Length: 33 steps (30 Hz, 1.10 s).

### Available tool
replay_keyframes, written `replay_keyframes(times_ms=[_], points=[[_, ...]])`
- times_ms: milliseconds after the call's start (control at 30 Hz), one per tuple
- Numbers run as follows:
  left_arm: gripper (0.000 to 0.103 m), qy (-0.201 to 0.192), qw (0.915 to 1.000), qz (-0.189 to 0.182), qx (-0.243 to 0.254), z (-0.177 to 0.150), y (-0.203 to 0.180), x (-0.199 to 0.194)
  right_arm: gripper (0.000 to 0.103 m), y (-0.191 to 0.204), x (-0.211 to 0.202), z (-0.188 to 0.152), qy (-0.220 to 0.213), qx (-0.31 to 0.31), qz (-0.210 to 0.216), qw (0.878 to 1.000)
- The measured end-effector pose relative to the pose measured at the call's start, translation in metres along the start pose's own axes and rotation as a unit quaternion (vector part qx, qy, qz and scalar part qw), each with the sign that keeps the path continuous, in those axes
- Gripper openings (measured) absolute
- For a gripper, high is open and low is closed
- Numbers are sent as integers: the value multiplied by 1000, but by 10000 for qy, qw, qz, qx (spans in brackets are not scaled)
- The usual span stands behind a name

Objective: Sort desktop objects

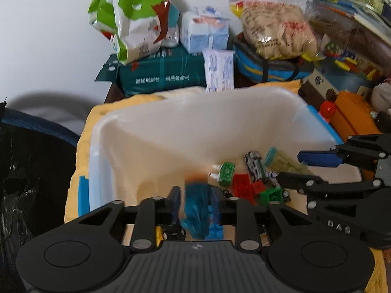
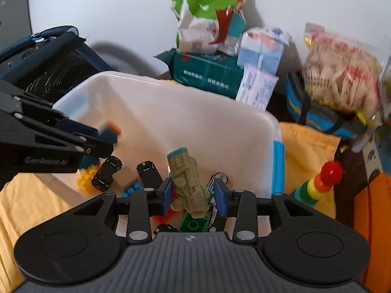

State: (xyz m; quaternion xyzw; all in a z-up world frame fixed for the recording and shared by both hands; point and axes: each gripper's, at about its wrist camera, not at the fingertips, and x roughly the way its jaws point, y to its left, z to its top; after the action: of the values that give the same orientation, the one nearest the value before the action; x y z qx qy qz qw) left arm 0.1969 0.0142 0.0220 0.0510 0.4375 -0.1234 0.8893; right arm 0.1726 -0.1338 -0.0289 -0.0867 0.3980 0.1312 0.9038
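Note:
A white plastic bin (image 1: 171, 131) (image 2: 195, 112) stands on a yellow cloth and holds toys: toy cars, red and green bricks (image 1: 244, 185), a yellow brick (image 2: 85, 180). My left gripper (image 1: 195, 202) is over the bin's near side with a blurred teal toy with an orange end (image 1: 195, 210) between its fingers; the same toy shows in the right wrist view (image 2: 108, 131). My right gripper (image 2: 193, 193) is open over the bin, its fingers either side of an olive-green toy vehicle (image 2: 188, 183) that lies in the bin.
Behind the bin stand a dark green package (image 1: 166, 75), a green and white bag (image 1: 136, 14), a blue tissue box (image 1: 205, 31), a bag of snacks (image 1: 276, 29). A red-topped stacking toy (image 2: 320, 183) and an orange box (image 1: 354, 112) stand at the right. A black bag (image 1: 29, 171) lies left.

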Motion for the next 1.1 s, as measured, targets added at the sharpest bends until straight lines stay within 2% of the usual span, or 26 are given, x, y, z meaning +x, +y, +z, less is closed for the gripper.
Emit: replay_keyframes(times_ms=[100, 133, 200, 267, 333, 433, 667, 1100], points=[[54, -66, 9999, 135, 43, -1, -1, -3, 54, -4, -1, -1, 61, 187, -24, 9998], [59, -107, 9997, 213, 71, -2, -3, -6, 63, -4, -3, -1, 51, 194, -14, 9998], [66, -260, 9989, 359, 125, -2, -6, -15, 73, -3, -10, 0, -44, 172, -71, 9998], [68, -426, 9977, 509, 151, -2, -10, -27, 74, -2, -19, 3, -163, 158, -167, 9996], [70, -532, 9964, 653, 135, -3, -13, -39, 90, -3, -28, 6, -250, 269, -276, 9989], [70, -622, 9952, 750, 10, -3, -15, -53, 97, -5, -39, 7, -291, 508, -348, 9977], [70, -512, 9947, 888, 92, -11, -23, -67, 100, -5, -54, 6, -296, 810, -474, 9951], [70, -332, 9969, 709, 7, -18, -28, -71, 100, -1, -60, 1, -153, 677, -665, 9954]])
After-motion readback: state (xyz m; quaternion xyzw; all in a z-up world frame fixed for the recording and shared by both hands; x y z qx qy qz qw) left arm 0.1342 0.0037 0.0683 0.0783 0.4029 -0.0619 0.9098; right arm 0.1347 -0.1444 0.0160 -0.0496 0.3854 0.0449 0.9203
